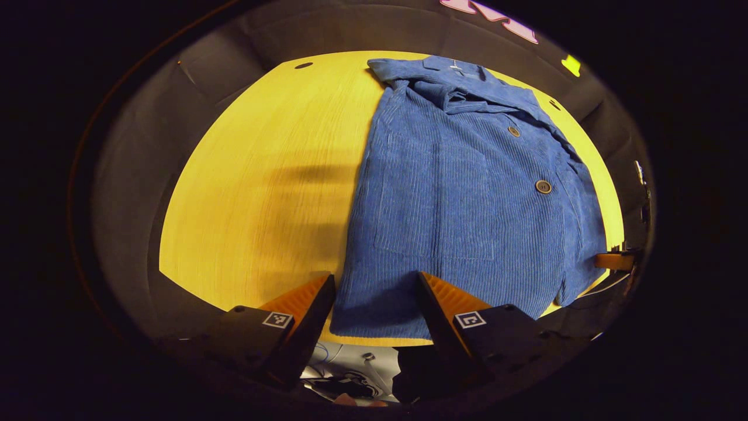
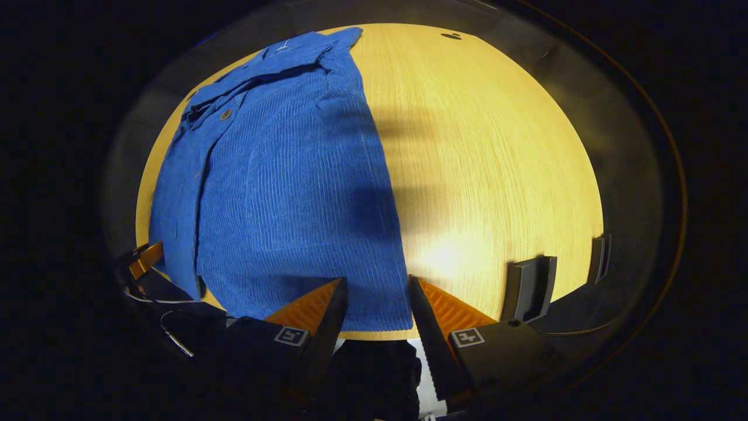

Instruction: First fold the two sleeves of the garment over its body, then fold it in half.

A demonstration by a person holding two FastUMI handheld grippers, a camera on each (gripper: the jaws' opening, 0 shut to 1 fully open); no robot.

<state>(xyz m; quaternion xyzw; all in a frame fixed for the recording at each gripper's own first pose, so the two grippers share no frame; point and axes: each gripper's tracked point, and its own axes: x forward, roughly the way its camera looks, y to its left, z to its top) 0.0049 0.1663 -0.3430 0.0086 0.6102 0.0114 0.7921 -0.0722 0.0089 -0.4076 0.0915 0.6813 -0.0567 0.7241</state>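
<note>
Above both spread grippers: blue corduroy jacket point(image 1: 467, 193) lies lengthwise on yellow wooden table point(image 1: 263, 175), hem nearest left gripper point(image 1: 377, 304) and right gripper point(image 2: 377, 307).

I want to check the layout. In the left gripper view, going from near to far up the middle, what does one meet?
Gap between the open jaws of the left gripper → jacket hem → pocket → collar → far table edge → booth wall.
</note>
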